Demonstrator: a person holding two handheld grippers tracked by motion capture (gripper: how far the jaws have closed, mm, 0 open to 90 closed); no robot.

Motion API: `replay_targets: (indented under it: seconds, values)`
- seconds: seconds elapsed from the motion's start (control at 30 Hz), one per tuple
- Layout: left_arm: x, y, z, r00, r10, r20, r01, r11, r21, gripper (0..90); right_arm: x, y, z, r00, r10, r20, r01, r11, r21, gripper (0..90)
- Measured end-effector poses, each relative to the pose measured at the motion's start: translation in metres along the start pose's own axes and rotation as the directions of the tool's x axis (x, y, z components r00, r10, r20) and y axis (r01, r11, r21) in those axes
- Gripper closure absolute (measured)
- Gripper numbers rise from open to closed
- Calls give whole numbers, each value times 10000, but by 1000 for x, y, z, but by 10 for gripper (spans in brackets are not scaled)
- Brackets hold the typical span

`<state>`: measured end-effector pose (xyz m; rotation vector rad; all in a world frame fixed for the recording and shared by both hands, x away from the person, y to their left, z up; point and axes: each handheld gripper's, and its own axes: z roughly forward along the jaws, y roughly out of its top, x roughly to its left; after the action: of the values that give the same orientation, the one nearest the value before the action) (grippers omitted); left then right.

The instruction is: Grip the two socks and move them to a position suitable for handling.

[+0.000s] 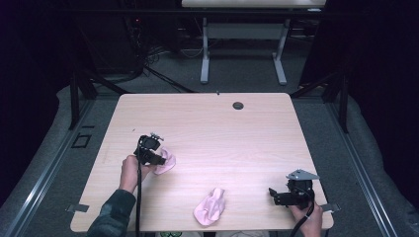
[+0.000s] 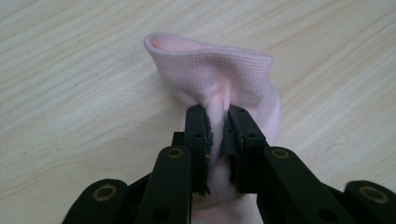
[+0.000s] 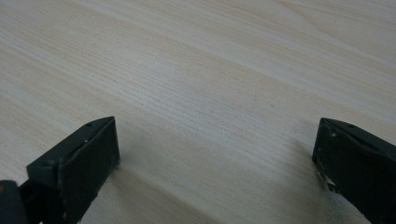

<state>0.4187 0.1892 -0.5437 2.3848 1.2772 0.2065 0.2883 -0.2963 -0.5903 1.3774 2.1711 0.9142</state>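
At the near right, the right tool [image 1: 274, 194] is held wide apart over bare worktop [image 1: 237, 133]. One pink sock [image 1: 210, 207] lies near (crumpled); farther left, another sock [image 2: 219, 79] is pinched by the left tool [image 2: 217, 122].

I am seeing my right gripper [image 3: 217, 168] hanging low over the wooden table [image 3: 201, 79] | its jaws are standing wide apart | bare pale grain is lying between them, running slantwise across the table top.
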Motion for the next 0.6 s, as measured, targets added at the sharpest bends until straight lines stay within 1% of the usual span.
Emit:
replay_targets:
  seconds: [0.03,0.07,0.1,0.13,0.17,0.2,0.23,0.3,0.33,0.37,0.4,0.43,0.47,0.5,0.53,0.57,0.6]
  values:
    - [-5,3,-9,9999,57,135,-53,9994,-353,790,0,0,0,10000,-3,0,3,10000,8,0]
    - [-7,4,-12,9998,129,156,-121,9988,-477,791,0,0,0,10000,-1,-1,1,10000,1,0]
    - [-7,4,-12,9998,129,156,-121,9988,-477,791,0,0,0,10000,-2,2,2,10000,2,0]
    - [-16,10,-23,9990,313,311,-286,9960,-850,791,0,0,0,10000,-2,-2,2,10000,2,0]
    - [-21,12,-27,9983,448,382,-408,9940,-1011,791,0,0,0,10000,-38,-7,38,10000,43,0]
    - [-25,15,-31,9974,554,461,-501,9927,-1093,791,0,0,0,10000,-39,-7,39,10000,45,0]
    - [-25,15,-31,9974,554,461,-501,9927,-1093,791,0,0,0,10000,-39,-7,39,10000,45,0]
    - [-35,21,-37,9948,793,638,-700,9882,-1363,792,0,0,0,10000,-32,-4,32,10000,41,0]
    - [-42,25,-41,9925,965,749,-846,9854,-1478,791,0,0,0,10000,-33,-13,33,10000,48,0]
    - [-52,31,-44,9884,1194,939,-1026,9806,-1672,791,0,0,0,10000,-27,-13,27,10000,45,0]
    - [-52,31,-44,9884,1194,939,-1026,9806,-1672,791,0,0,0,10000,-27,-13,27,10000,45,0]
    - [-62,37,-46,9845,1384,1078,-1181,9772,-1763,791,0,0,0,10000,-25,-8,25,10000,47,0]
    - [-67,40,-46,9825,1477,1138,-1256,9753,-1816,791,0,0,0,10000,-22,-9,22,10000,45,0]
    - [-67,40,-46,9825,1477,1138,-1256,9753,-1816,791,0,0,0,10000,-22,-9,22,10000,45,0]
    - [-79,47,-46,9757,1651,1439,-1348,9706,-1996,791,0,0,0,10000,-22,-9,22,10000,44,0]
    - [-79,47,-46,9757,1651,1439,-1348,9706,-1996,791,0,0,0,10000,-22,-9,22,10000,44,0]
    - [-88,52,-46,9691,1829,1655,-1472,9672,-2069,791,0,0,0,10000,-25,-11,25,10000,47,0]
